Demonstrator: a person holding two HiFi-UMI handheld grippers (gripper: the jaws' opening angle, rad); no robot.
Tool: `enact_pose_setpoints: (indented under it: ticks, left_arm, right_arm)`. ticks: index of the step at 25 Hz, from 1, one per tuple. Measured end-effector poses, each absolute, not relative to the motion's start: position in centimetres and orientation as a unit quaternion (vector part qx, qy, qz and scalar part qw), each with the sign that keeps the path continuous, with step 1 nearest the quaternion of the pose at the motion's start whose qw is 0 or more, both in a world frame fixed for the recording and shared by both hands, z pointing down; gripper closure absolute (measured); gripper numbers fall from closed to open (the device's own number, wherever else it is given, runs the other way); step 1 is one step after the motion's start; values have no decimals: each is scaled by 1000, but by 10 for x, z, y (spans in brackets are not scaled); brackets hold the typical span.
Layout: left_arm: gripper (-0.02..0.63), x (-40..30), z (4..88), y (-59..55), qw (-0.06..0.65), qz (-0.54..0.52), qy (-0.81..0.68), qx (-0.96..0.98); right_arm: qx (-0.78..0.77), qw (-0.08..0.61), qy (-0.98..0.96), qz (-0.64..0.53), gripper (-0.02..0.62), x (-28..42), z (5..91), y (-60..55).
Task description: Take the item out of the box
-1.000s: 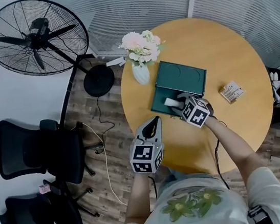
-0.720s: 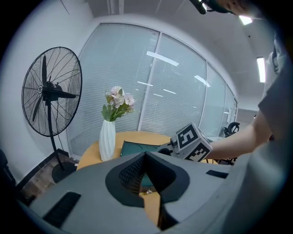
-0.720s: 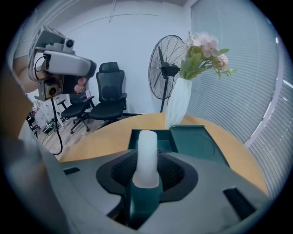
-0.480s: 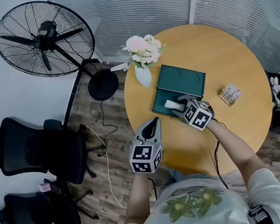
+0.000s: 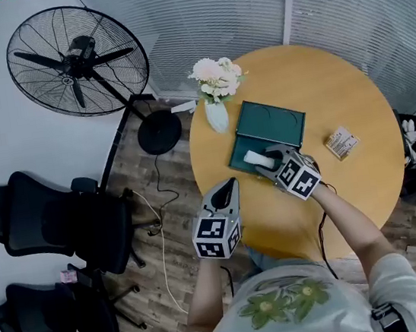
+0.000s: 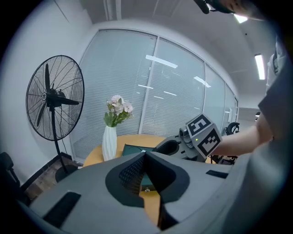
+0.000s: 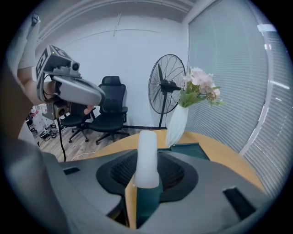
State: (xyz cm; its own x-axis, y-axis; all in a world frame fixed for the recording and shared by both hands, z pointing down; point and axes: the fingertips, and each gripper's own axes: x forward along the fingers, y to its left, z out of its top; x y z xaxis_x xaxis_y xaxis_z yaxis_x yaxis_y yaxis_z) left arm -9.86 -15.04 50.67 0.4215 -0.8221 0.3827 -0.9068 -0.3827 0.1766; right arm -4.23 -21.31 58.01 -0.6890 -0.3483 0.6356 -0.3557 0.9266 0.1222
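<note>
Nearest you, your left gripper [image 5: 230,184] hangs off the table [image 5: 331,60] edge with its jaws together on nothing, so it is no help if the box shifts.

Ahead of it, your right gripper [image 5: 266,160] has its jaws clamped on the white item [image 5: 256,158], which is above the near-left end of the green box [image 5: 272,120]. The right gripper view shows the pads on the near half of the item [image 7: 147,153] only, with the rest sticking out past the tips. That overhang is the weak point as I judge it: a quick swing or a knock on the far end could make the item pivot in the pads or slip out, back into the box.

The item's long axis runs in line with the gripper, and its free end points forward and left, towards the vase of flowers [image 5: 216,113]. The vase stands just beside the box's left side, so carrying the item leftwards risks the protruding end tipping it. The clear side looks to be the right, near the small carton [image 5: 342,141].
</note>
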Motion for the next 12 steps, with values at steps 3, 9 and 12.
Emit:
enact_pose_setpoints:
  ticks: [3, 9, 12]
  left_arm:
    - [603, -98, 501, -145, 177, 115, -527, 823]
    - [603, -93, 489, -135, 168, 108, -528, 825]
    - [603, -90, 483, -130, 165, 104, -529, 826]
  right_arm:
    - [200, 329, -923, 9, 453, -42, 564, -208]
    - [215, 298, -930, 14, 453, -39, 535, -196]
    - [219, 284, -933, 14, 453, -37, 522, -187]
